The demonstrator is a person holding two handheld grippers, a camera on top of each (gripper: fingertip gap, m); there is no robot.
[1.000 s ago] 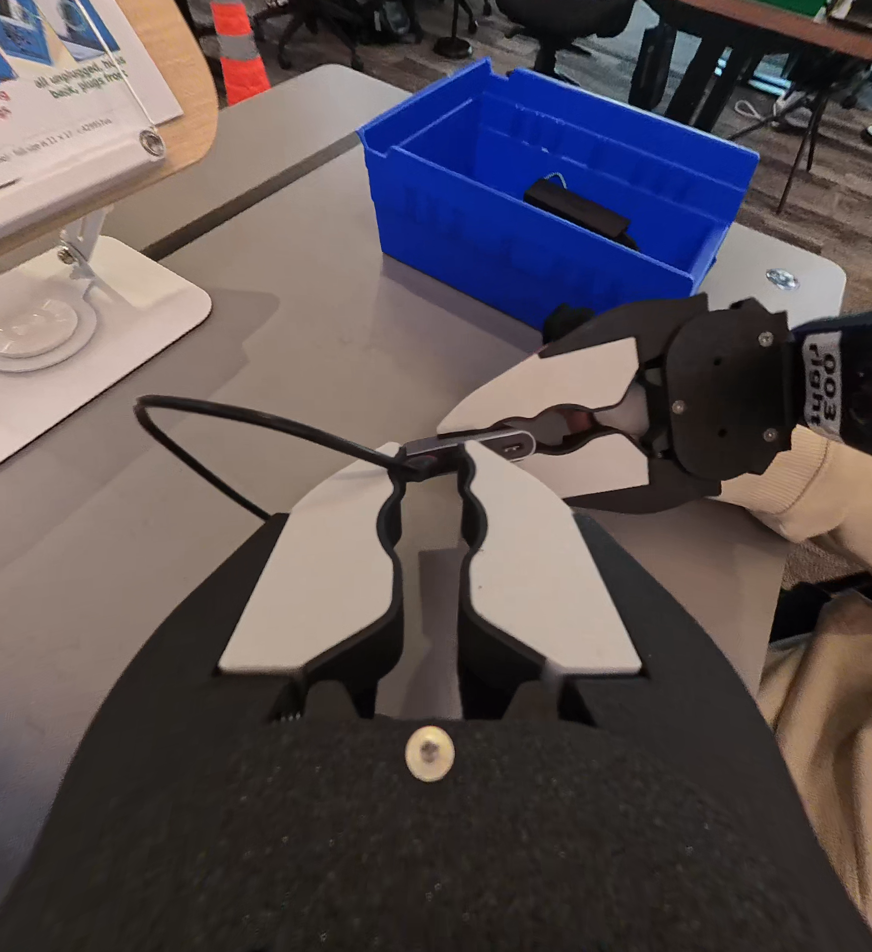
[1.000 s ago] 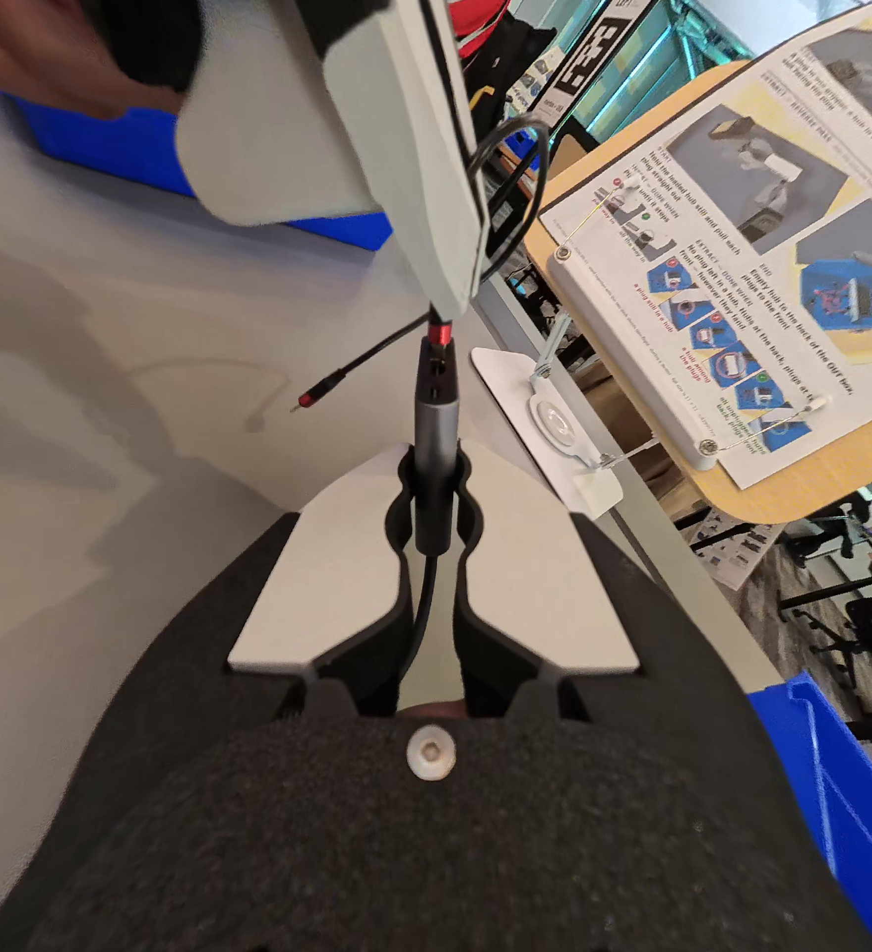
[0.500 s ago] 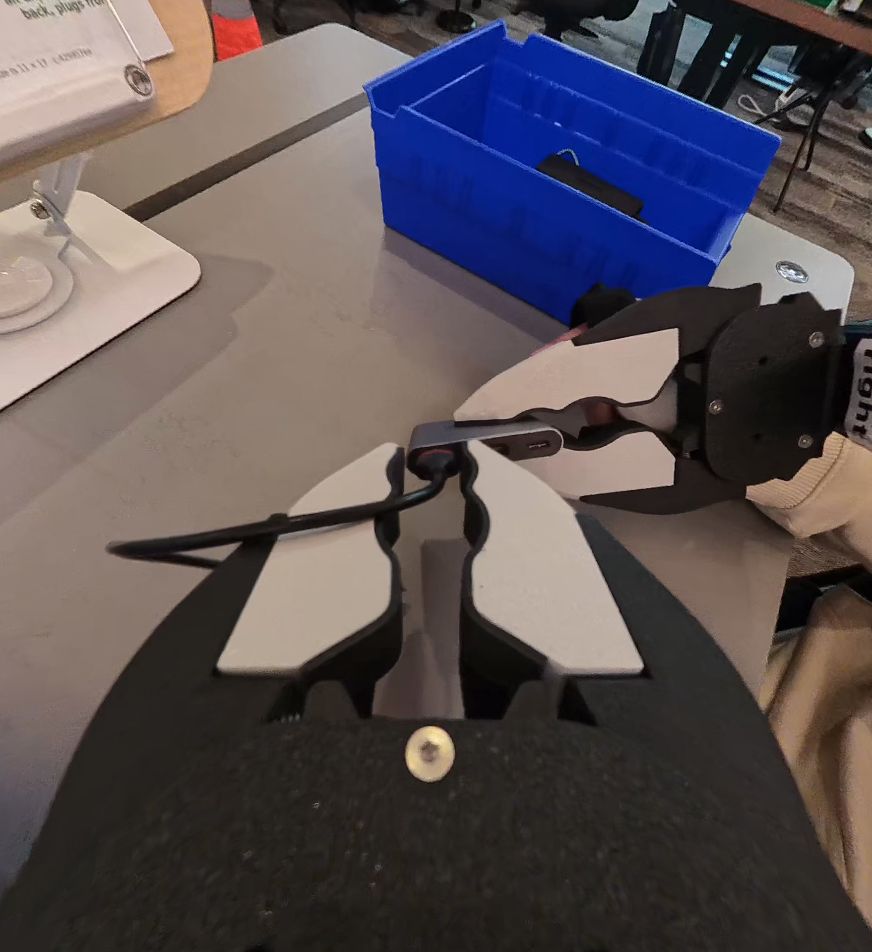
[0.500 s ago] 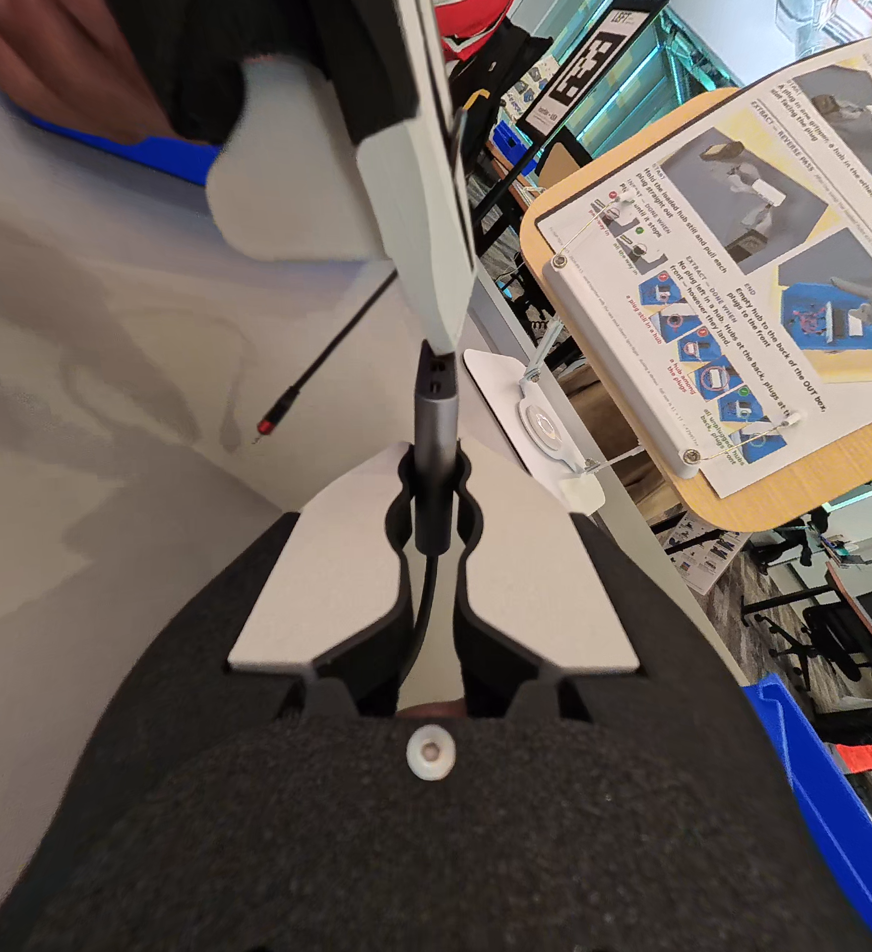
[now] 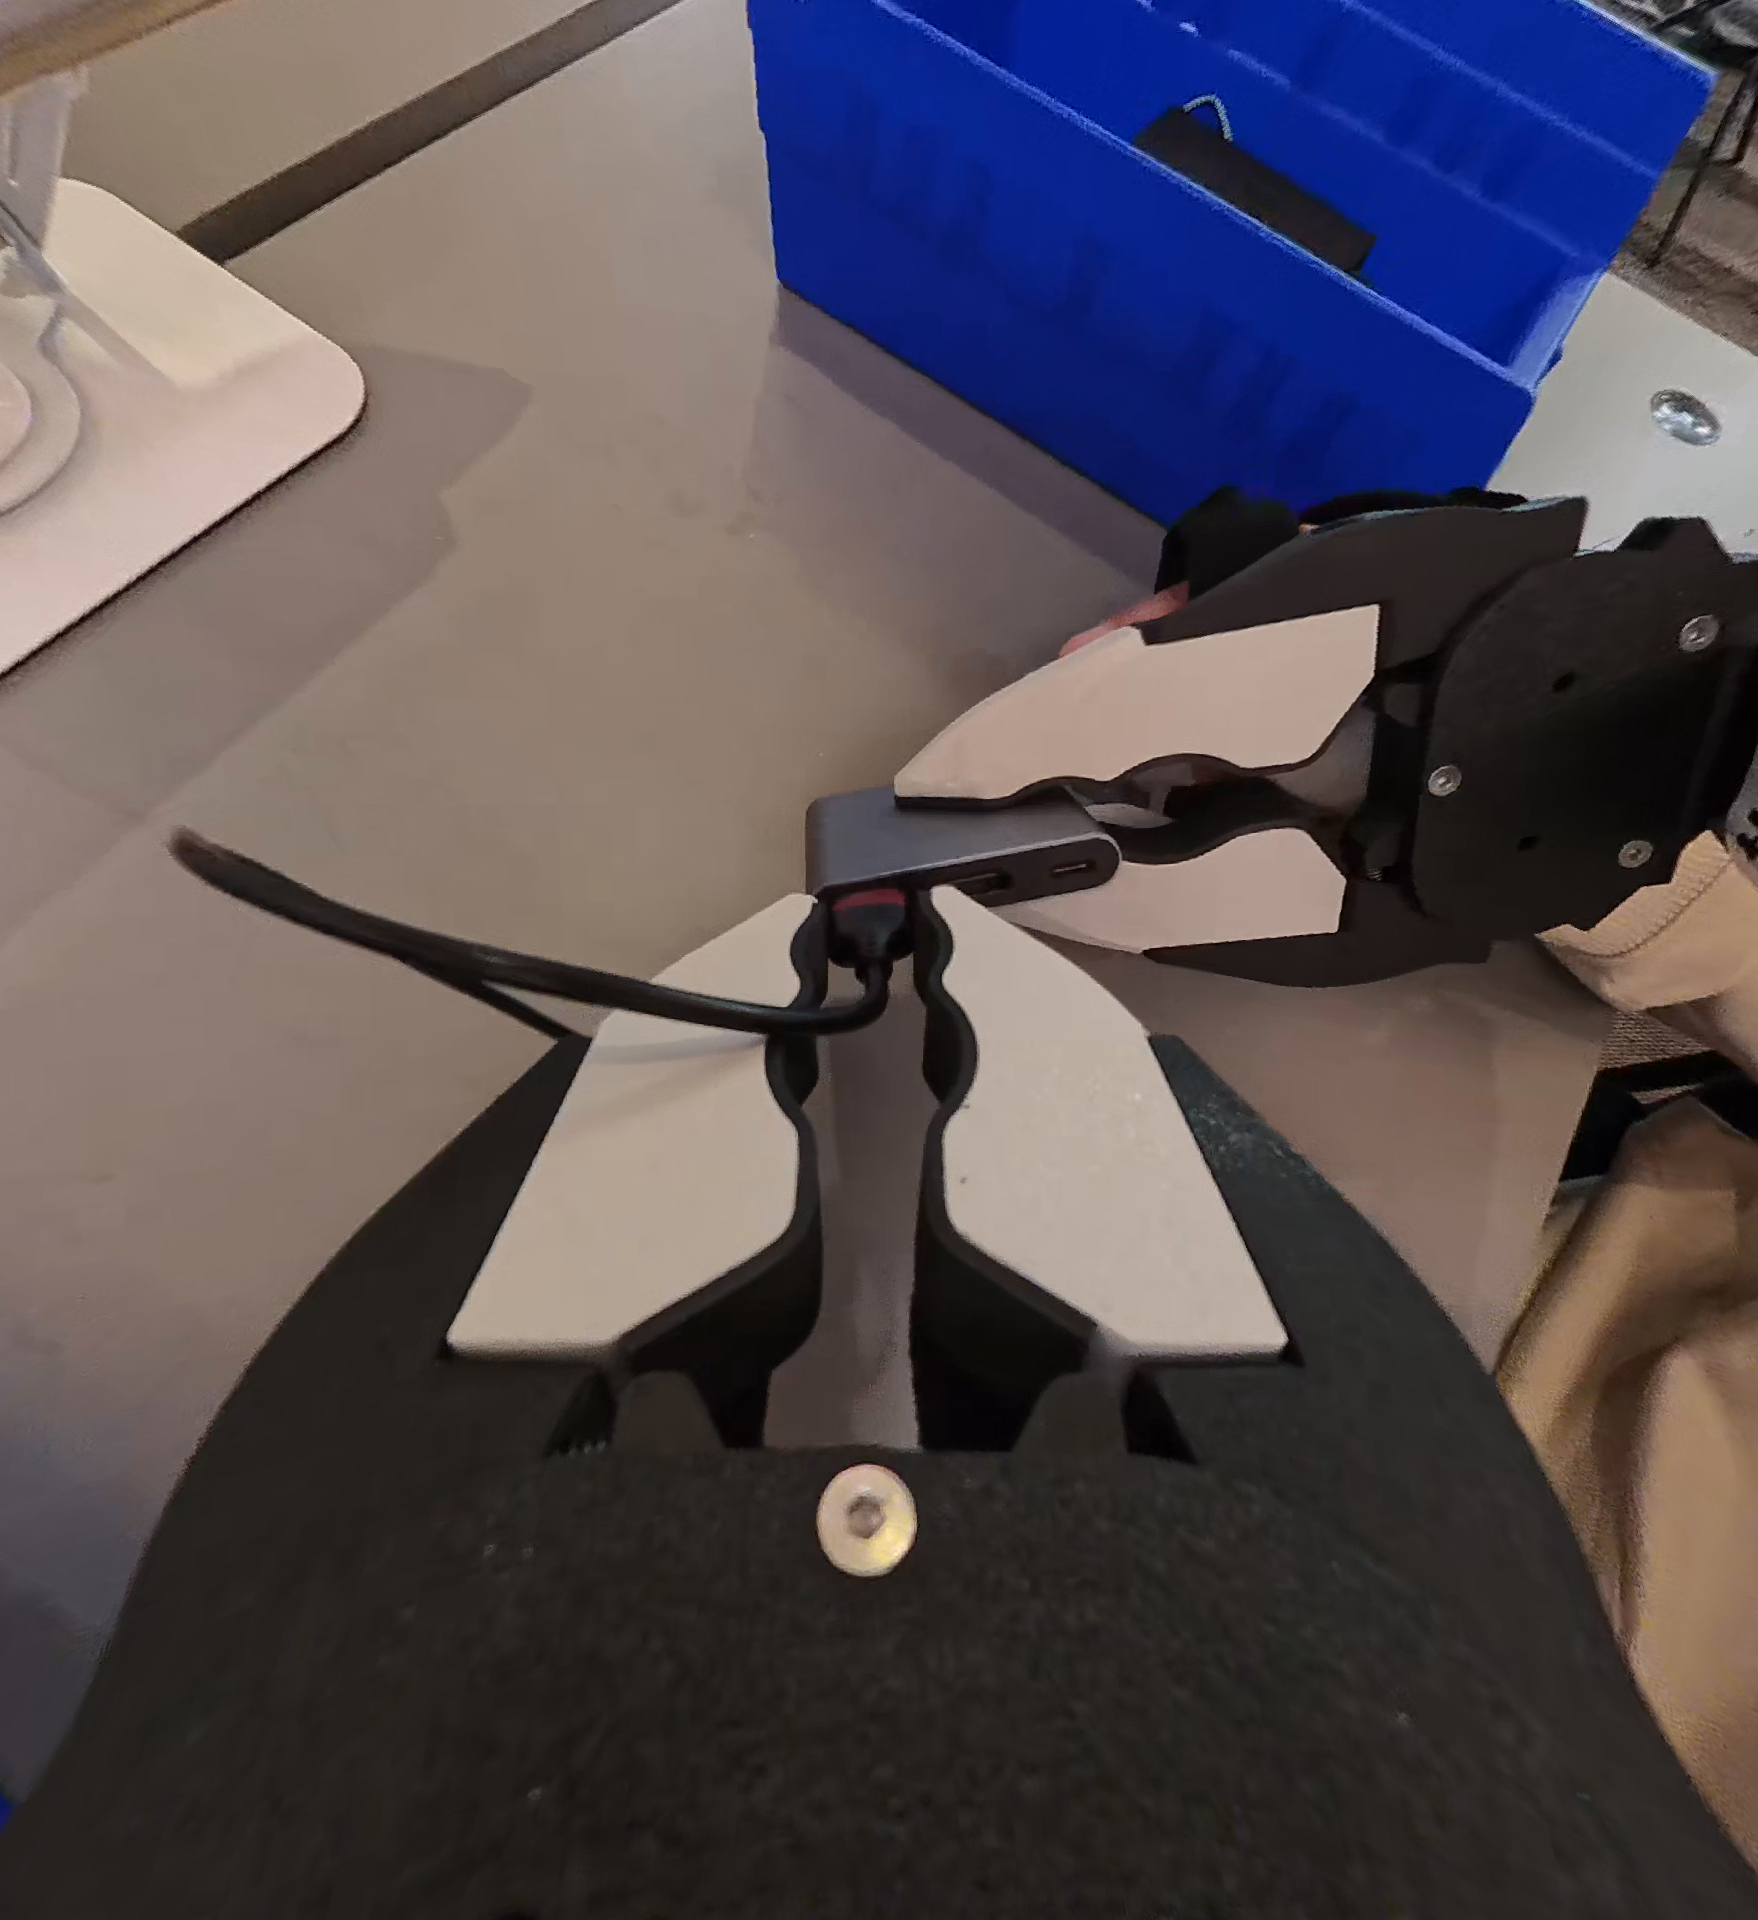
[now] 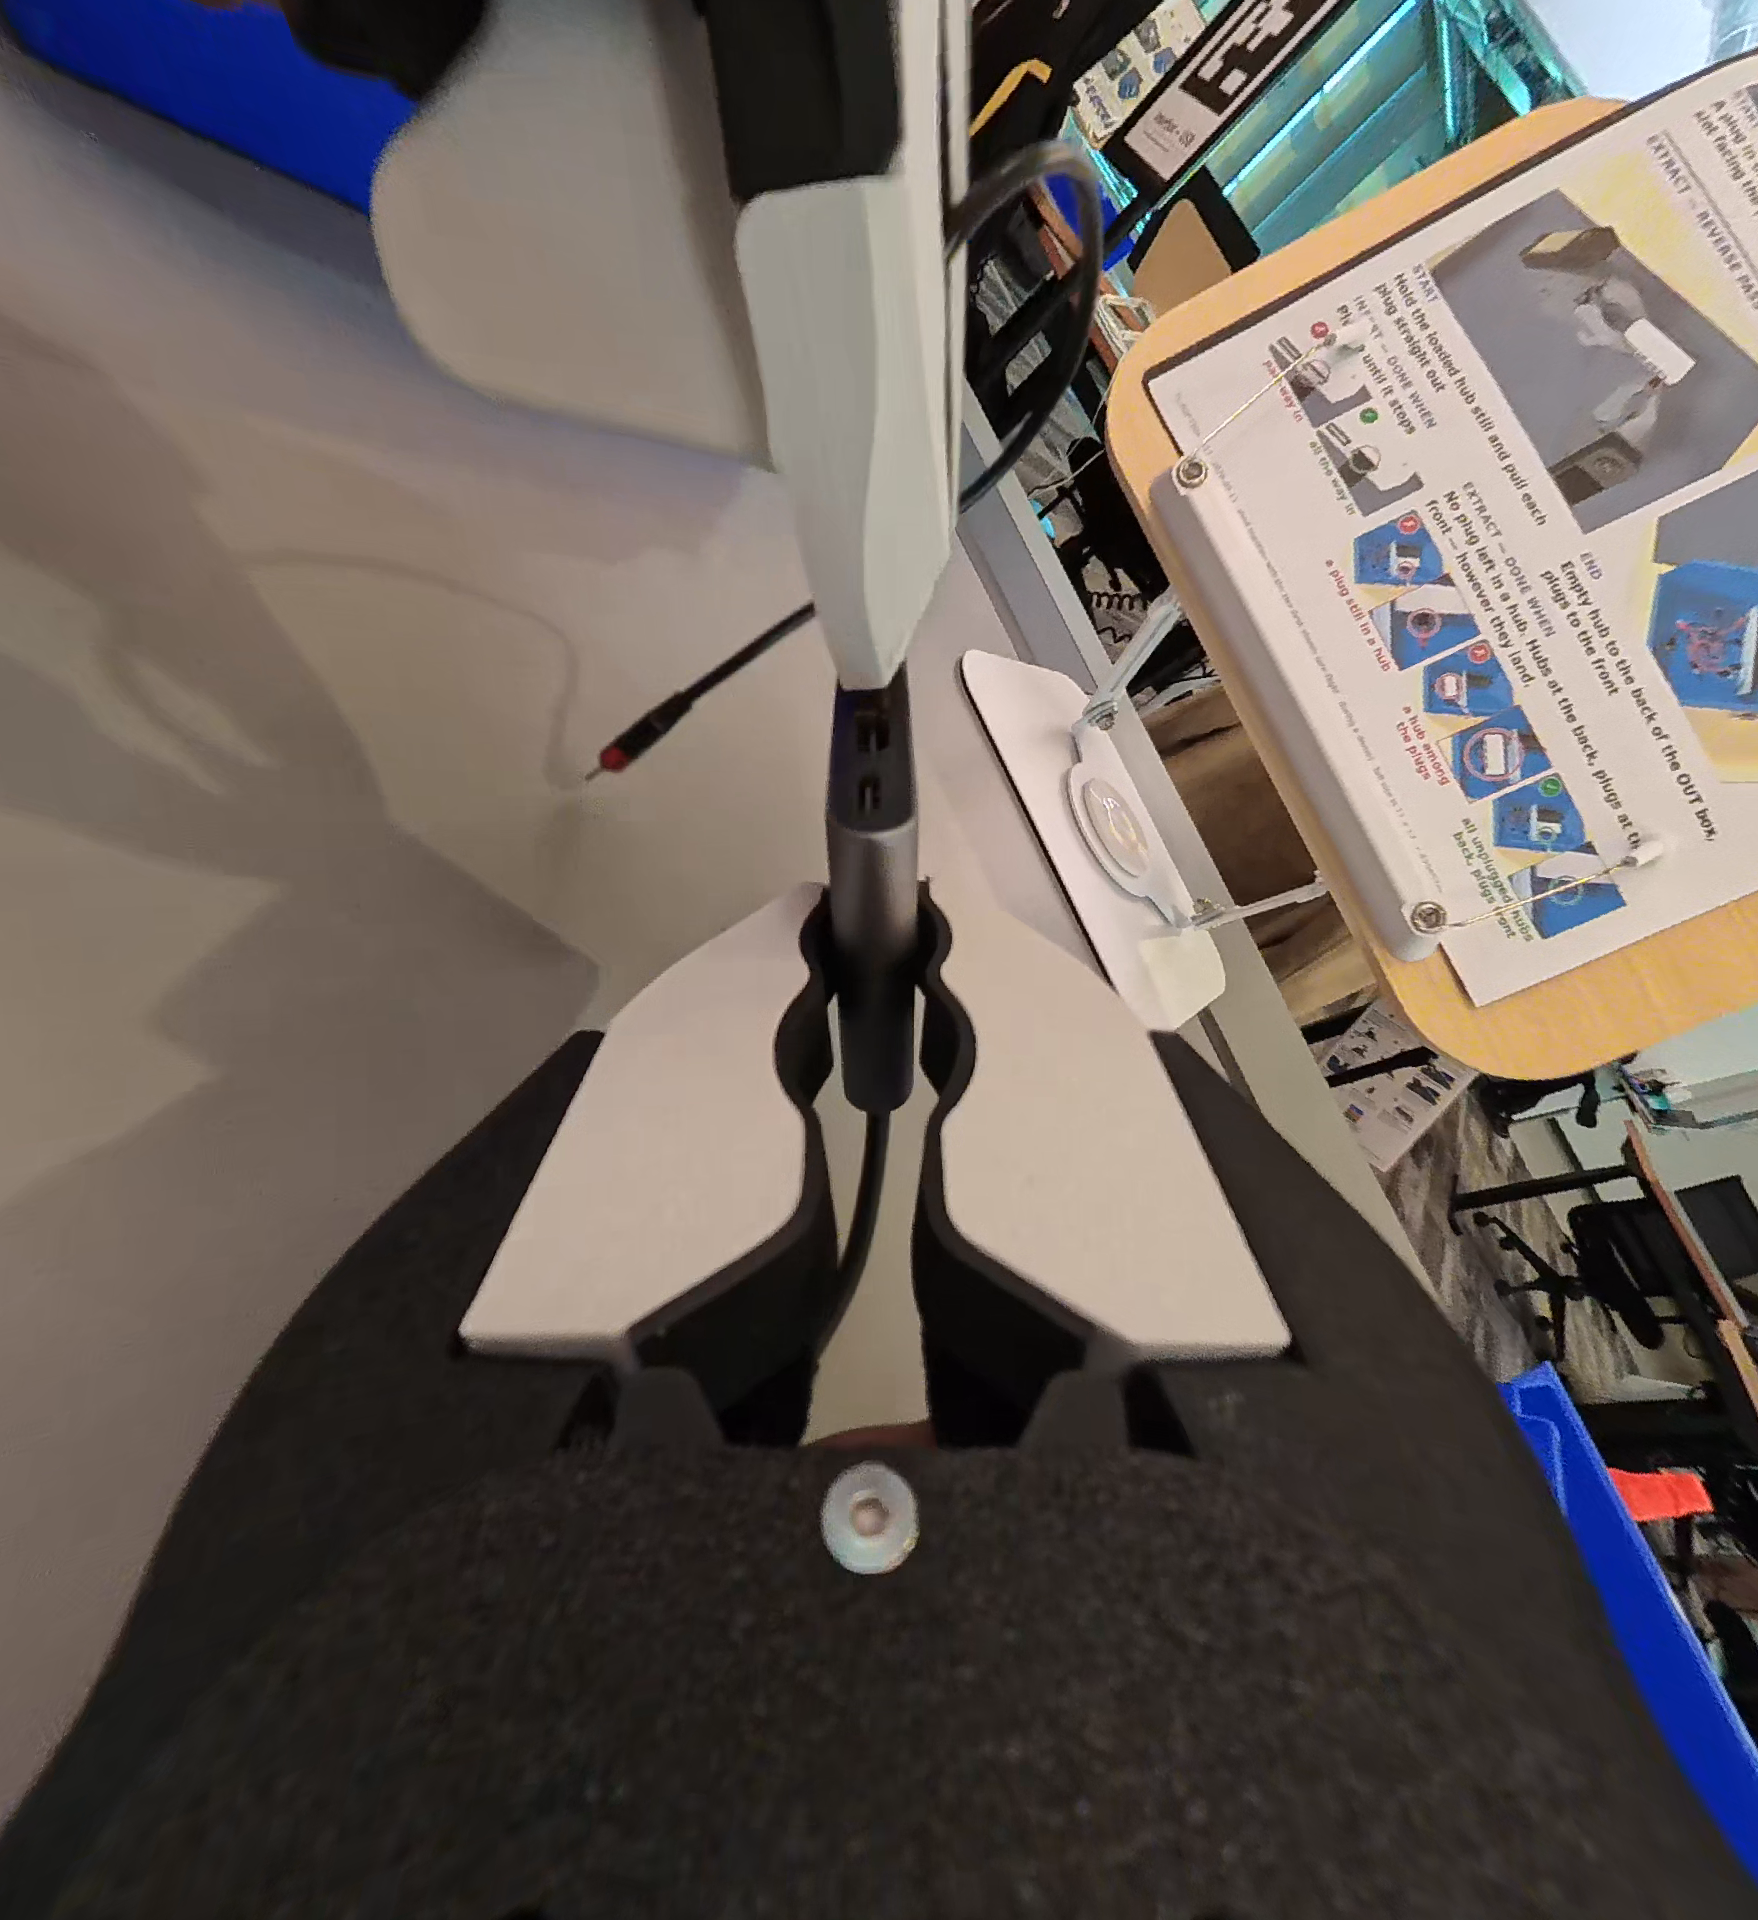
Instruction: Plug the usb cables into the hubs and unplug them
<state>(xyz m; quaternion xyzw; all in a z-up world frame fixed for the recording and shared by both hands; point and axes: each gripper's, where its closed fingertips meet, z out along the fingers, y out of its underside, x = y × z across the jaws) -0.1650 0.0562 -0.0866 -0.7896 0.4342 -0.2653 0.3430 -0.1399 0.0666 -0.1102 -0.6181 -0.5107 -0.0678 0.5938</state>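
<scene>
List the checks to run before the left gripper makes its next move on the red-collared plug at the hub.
1. Right gripper clamped on the grey hub: ok.
2. Left gripper closed on the plug: ok.
3. Plug lined up with the hub's end port: ok.
4. Plug fully seated: cannot tell.
5. Black cable free of the hub's other ports: ok.
6. Cable's free end loose above the table, unsnagged: ok.

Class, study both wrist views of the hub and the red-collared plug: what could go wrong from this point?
1. The left gripper pinches the red-collared plug only at its fingertips, so it may slip or twist at the port.
2. The right gripper clamps just one end of the grey hub; a sideways push could lever it loose.
3. The black cable loops across the left finger and could snag.
</scene>
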